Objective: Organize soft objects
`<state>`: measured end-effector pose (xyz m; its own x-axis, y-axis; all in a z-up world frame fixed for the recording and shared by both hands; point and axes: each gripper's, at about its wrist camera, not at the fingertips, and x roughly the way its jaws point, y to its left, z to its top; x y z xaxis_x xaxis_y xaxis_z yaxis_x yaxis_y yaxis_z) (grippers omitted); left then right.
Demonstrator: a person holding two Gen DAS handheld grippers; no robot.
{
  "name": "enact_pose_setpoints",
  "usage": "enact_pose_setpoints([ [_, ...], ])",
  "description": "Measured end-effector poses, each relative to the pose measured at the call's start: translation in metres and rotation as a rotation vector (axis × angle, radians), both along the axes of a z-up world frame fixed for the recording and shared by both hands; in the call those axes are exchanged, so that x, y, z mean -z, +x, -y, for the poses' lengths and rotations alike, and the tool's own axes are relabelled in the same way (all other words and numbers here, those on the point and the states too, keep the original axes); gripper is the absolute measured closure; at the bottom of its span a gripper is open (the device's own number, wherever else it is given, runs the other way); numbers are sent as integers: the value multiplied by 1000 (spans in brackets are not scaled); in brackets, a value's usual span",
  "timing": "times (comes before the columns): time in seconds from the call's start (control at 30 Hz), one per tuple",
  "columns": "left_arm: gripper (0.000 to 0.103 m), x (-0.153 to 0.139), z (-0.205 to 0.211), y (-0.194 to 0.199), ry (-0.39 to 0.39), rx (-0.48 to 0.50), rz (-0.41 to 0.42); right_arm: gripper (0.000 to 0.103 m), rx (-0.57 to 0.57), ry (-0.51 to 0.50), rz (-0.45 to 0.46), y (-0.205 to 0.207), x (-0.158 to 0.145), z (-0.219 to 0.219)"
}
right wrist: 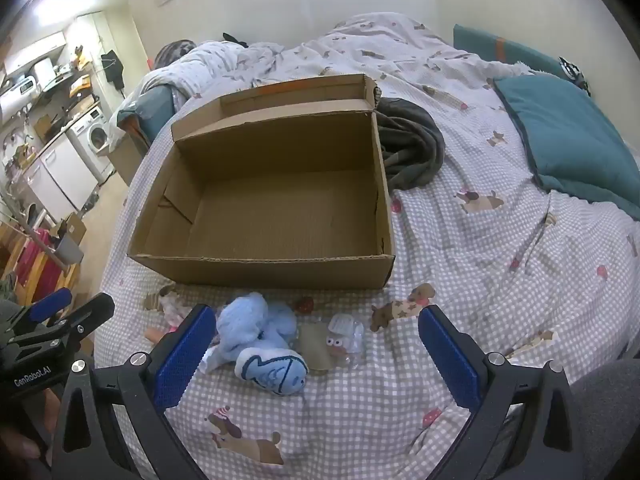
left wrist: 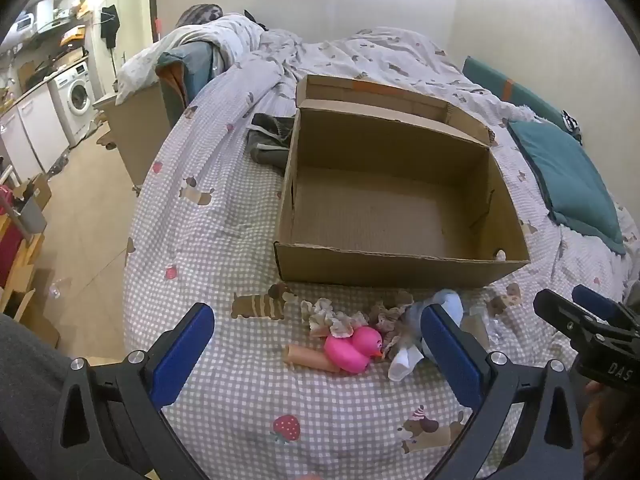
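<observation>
Though fluffy, pale-blue plush toy (right wrist: 256, 330)

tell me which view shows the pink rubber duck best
The left wrist view: the pink rubber duck lies in full sight on the checked bedspread, between the open tongs. In the right wrist view only a pink sliver shows behind a tong finger.

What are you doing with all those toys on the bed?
A person holds two grippers over the bed. The left gripper and right gripper are both open and hold nothing. The box is still empty. The pink duck, the blue plush and other small toys lie in a pile in front of it, waiting to go in.
</observation>
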<state>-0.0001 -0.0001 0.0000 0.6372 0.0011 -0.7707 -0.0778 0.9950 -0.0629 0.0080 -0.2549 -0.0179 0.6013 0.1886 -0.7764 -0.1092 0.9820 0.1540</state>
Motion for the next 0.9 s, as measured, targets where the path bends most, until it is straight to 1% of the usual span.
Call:
enact_pose_setpoints([
  [0.9,0,0,0,0,-4,0,-9,0,0,7,-2,0,0,1],
])
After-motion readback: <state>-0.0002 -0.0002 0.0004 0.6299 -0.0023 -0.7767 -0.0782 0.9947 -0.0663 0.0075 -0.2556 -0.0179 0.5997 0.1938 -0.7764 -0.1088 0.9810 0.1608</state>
